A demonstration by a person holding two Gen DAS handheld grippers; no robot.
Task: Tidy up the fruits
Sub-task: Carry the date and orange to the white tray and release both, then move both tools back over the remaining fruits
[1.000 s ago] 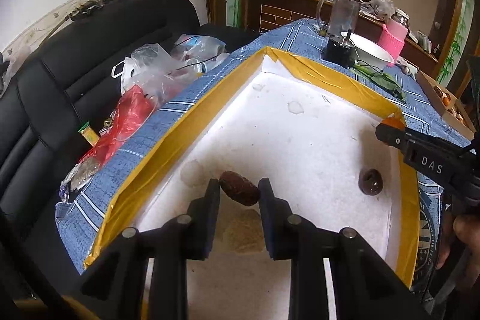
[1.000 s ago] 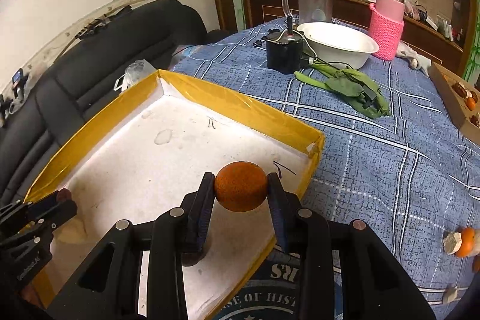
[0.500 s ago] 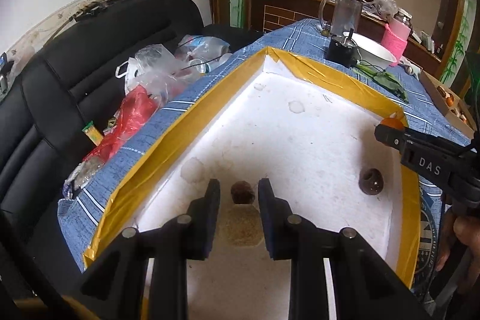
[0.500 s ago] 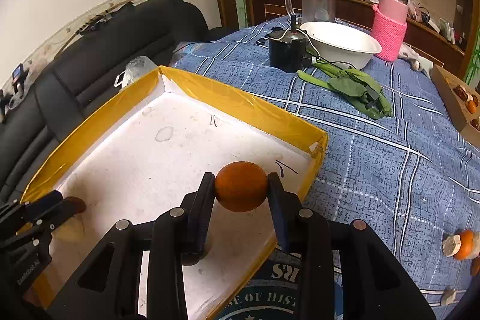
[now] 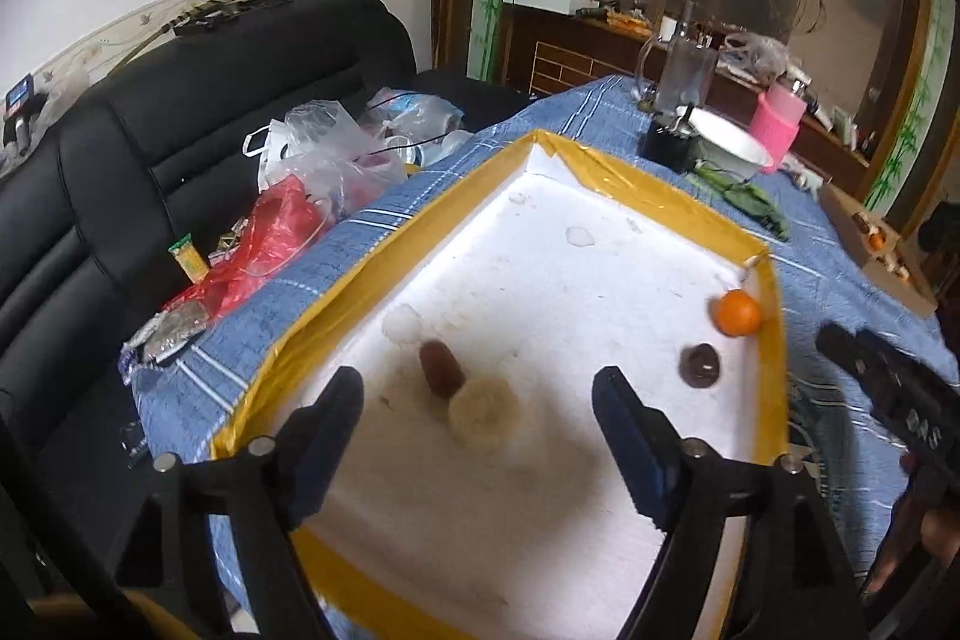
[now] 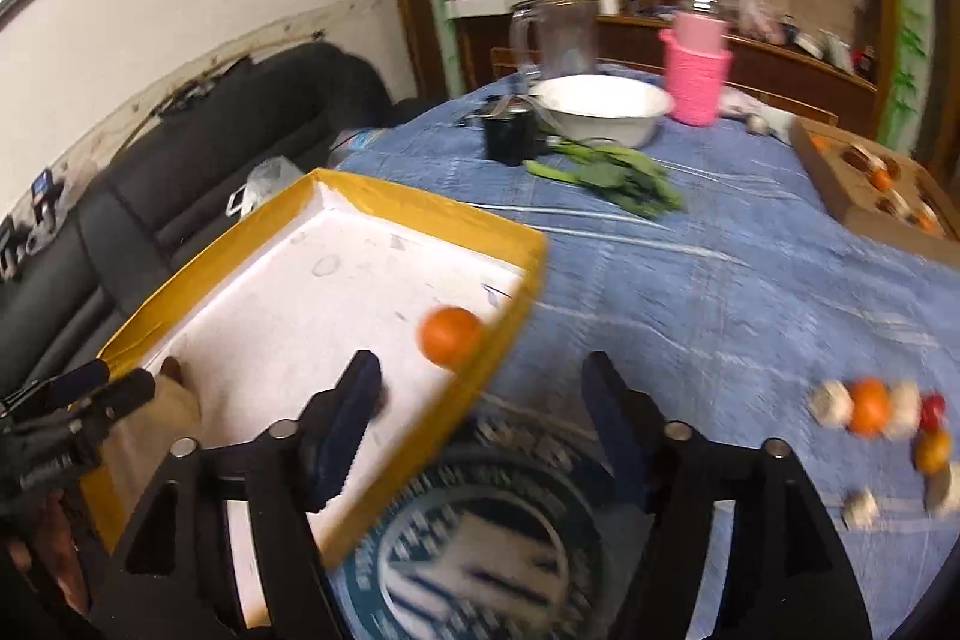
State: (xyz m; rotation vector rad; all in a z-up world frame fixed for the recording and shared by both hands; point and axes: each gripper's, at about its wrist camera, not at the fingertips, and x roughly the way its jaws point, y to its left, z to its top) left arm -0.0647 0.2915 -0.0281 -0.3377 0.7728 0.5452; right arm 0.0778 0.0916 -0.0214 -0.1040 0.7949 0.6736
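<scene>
Both grippers just released — right gripper (image 6: pixel 480 421) and left gripper (image 5: pixel 480 430) now gape empty. Round orange fruit (image 5: pixel 737 312) sits inside the yellow-rimmed white foam tray (image 5: pixel 600 172) by its right wall, the oblong brown fruit (image 5: pixel 441 369) near its left wall — two placements done.

Both tongs now gape wide. The right tongs (image 6: pixel 480 400) no longer hold the orange (image 6: pixel 450 345), which lies in the tray (image 6: pixel 420 202); the left tongs (image 5: pixel 478 415) have released the brown date (image 5: pixel 441 369).

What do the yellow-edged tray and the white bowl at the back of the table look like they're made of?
The tray looks like white foam board with a matte, stained floor; its rim is wrapped in glossy yellow tape that wrinkles and catches light. The white bowl looks like glazed ceramic or enamel, smooth and shiny, though blur leaves that open.
</scene>
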